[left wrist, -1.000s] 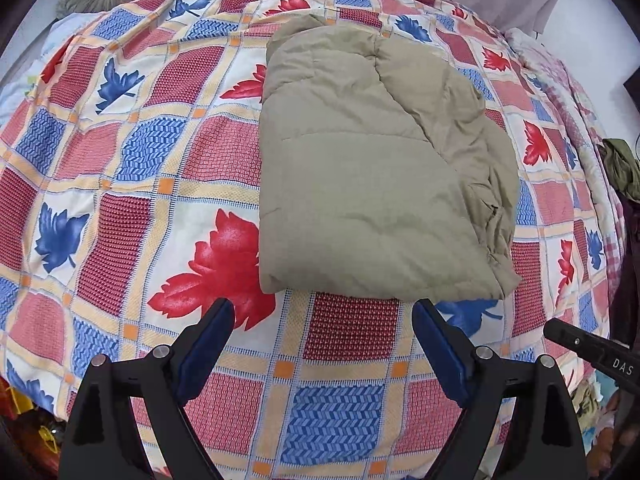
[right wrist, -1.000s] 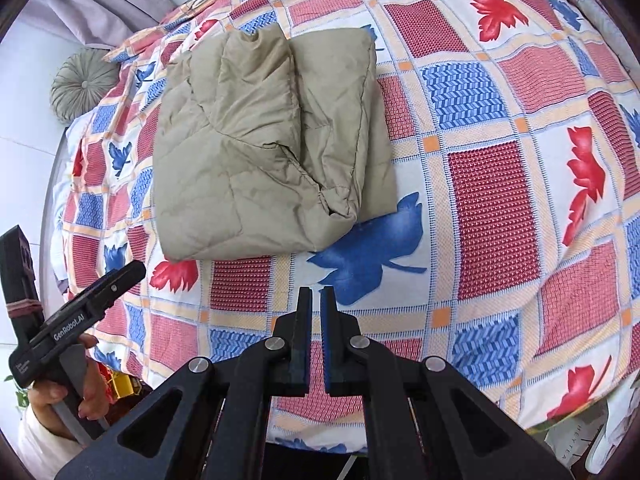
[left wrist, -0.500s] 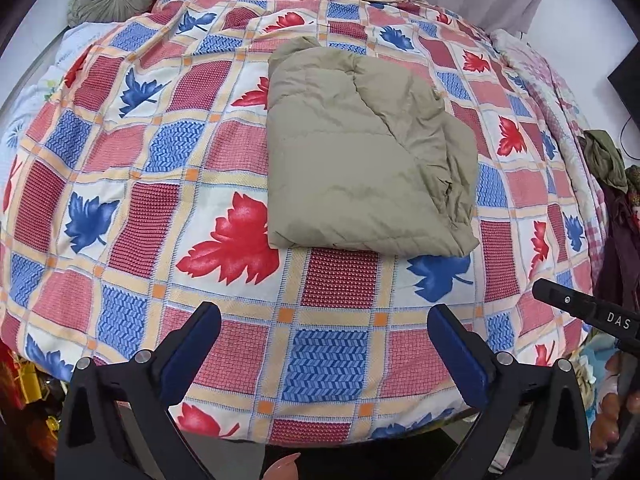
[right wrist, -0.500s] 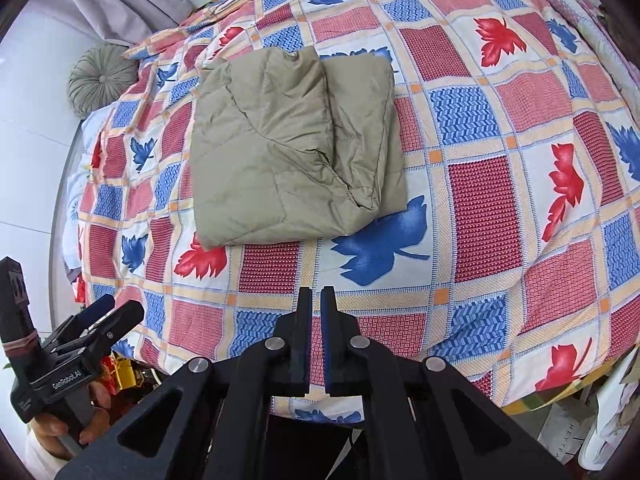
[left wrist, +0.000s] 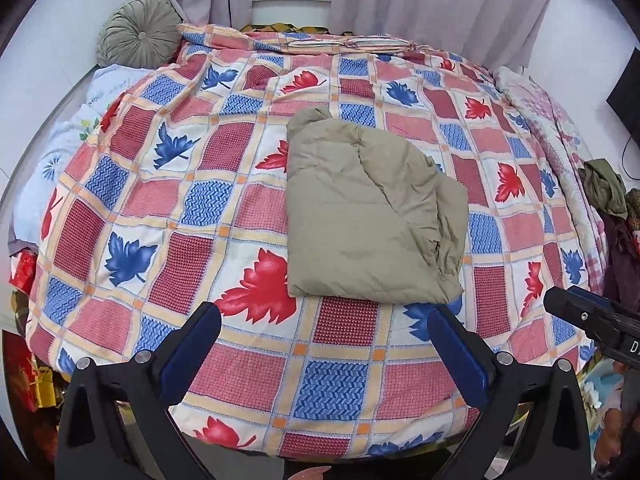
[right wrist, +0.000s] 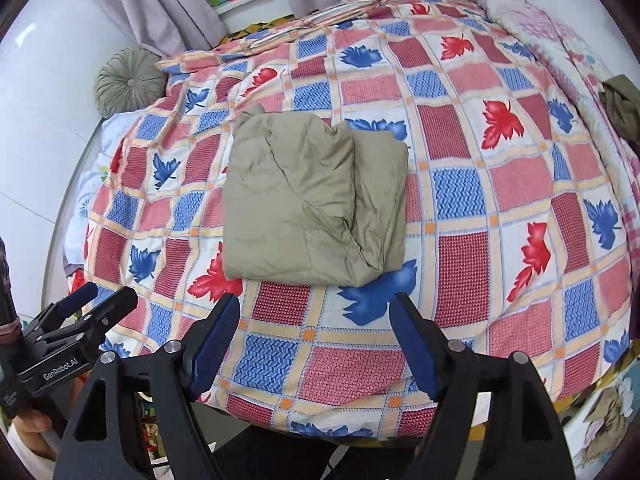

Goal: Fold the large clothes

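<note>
A khaki quilted garment (left wrist: 368,216) (right wrist: 312,204) lies folded into a thick rectangle near the middle of the bed (left wrist: 240,364) (right wrist: 460,256), which has a red, blue and white leaf-patterned cover. My left gripper (left wrist: 324,332) hangs open above the bed's near edge, short of the garment, with nothing between its blue pads. My right gripper (right wrist: 314,314) is open too, held back from the garment's near edge and empty. In the right wrist view the left gripper (right wrist: 96,300) shows at the lower left, held by a hand.
A round grey-green cushion (left wrist: 138,38) (right wrist: 128,80) sits at the bed's far left corner by the curtains (left wrist: 440,4). A pink floral blanket (left wrist: 560,140) and dark clothes (left wrist: 604,188) lie along the right side. Red and gold clutter (left wrist: 28,376) sits on the floor at left.
Both grippers have pulled back and up from the bed, so the garment looks smaller. The right gripper, shut in the earlier frames, now stands open. The garment has not moved.
</note>
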A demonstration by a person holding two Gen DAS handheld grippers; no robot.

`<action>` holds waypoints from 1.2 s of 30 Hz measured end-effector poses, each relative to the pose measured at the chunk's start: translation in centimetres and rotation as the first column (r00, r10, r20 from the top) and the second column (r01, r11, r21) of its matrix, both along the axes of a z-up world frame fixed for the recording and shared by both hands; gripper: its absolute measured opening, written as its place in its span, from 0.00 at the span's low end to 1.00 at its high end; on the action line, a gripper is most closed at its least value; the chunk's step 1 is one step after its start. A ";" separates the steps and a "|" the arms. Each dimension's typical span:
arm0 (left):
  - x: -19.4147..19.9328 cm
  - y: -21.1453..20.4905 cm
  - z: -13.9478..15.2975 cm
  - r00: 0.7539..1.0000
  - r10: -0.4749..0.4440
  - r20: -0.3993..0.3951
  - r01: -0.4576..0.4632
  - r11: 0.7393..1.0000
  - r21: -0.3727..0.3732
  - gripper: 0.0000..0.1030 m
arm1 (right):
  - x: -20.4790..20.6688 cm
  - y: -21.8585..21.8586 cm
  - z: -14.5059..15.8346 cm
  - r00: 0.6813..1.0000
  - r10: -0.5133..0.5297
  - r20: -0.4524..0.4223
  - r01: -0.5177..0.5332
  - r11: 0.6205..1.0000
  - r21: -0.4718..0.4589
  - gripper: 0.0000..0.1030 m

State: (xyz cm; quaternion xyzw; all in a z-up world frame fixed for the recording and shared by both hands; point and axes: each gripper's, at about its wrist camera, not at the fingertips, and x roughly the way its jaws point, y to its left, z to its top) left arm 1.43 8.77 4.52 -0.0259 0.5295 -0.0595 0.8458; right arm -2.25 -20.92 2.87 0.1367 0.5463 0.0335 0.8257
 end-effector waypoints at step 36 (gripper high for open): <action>-1.4 -0.1 3.1 0.999 0.022 0.047 -0.025 0.998 0.061 1.00 | -1.2 1.3 3.9 0.991 -0.050 0.122 0.067 0.988 -0.142 1.00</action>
